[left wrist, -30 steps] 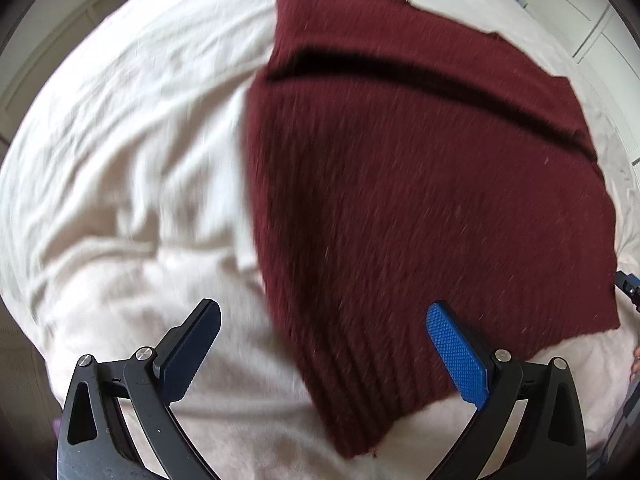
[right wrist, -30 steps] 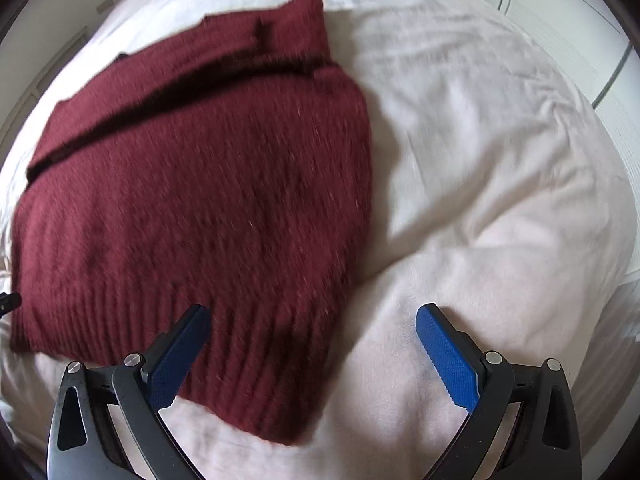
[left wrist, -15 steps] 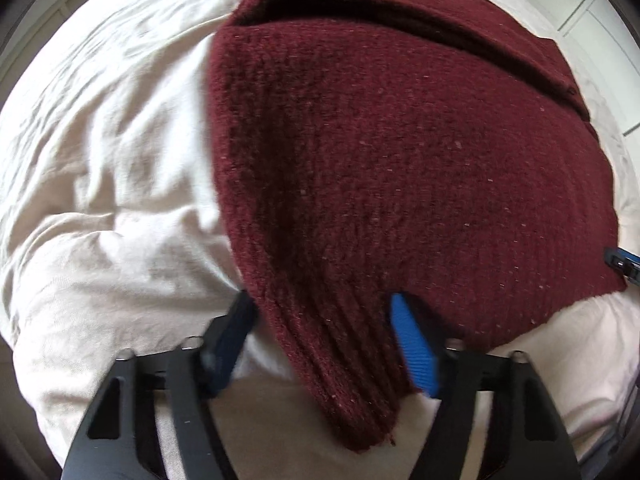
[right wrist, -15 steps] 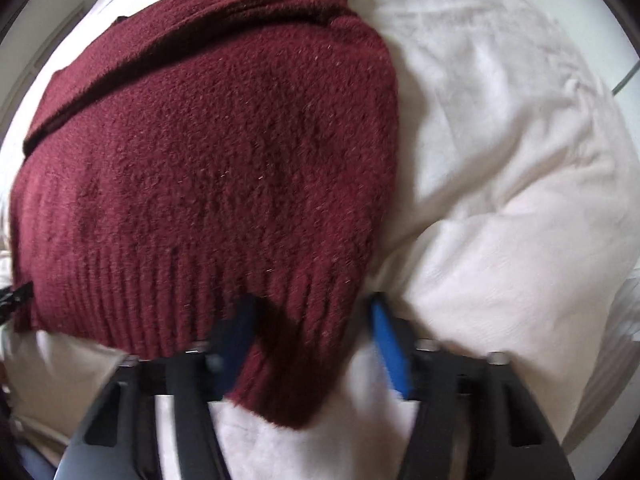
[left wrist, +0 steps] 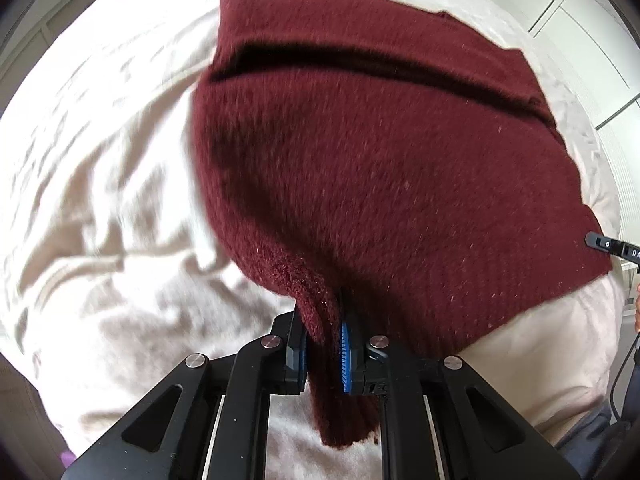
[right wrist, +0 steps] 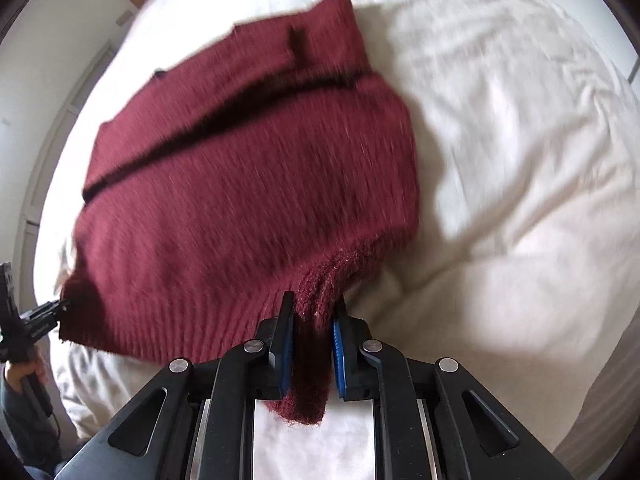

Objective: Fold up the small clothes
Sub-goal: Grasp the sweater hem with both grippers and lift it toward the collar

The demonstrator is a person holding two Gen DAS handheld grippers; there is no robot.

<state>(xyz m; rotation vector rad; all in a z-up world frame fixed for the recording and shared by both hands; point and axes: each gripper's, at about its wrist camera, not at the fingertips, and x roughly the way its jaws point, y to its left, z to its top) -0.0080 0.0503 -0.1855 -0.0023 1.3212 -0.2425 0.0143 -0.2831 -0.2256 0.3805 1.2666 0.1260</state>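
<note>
A dark red knitted sweater [left wrist: 380,160] lies spread on a white bed, its sleeves folded across the far part. My left gripper [left wrist: 323,320] is shut on the sweater's near left hem corner, and the ribbed edge hangs down between the blue pads. In the right wrist view the same sweater [right wrist: 248,184] fills the left half. My right gripper [right wrist: 313,308] is shut on the near right hem corner, with a bunch of knit squeezed between its pads. Both corners are lifted a little off the bed.
The rumpled white duvet [left wrist: 100,200] surrounds the sweater, with wide bare cover to the right in the right wrist view [right wrist: 520,160]. White cupboard doors [left wrist: 580,20] stand beyond the bed. The other gripper and a hand [right wrist: 20,368] show at the left edge.
Both grippers went from wide open over the hem corners to shut on them. Both have since lifted the hem slightly off the duvet.
</note>
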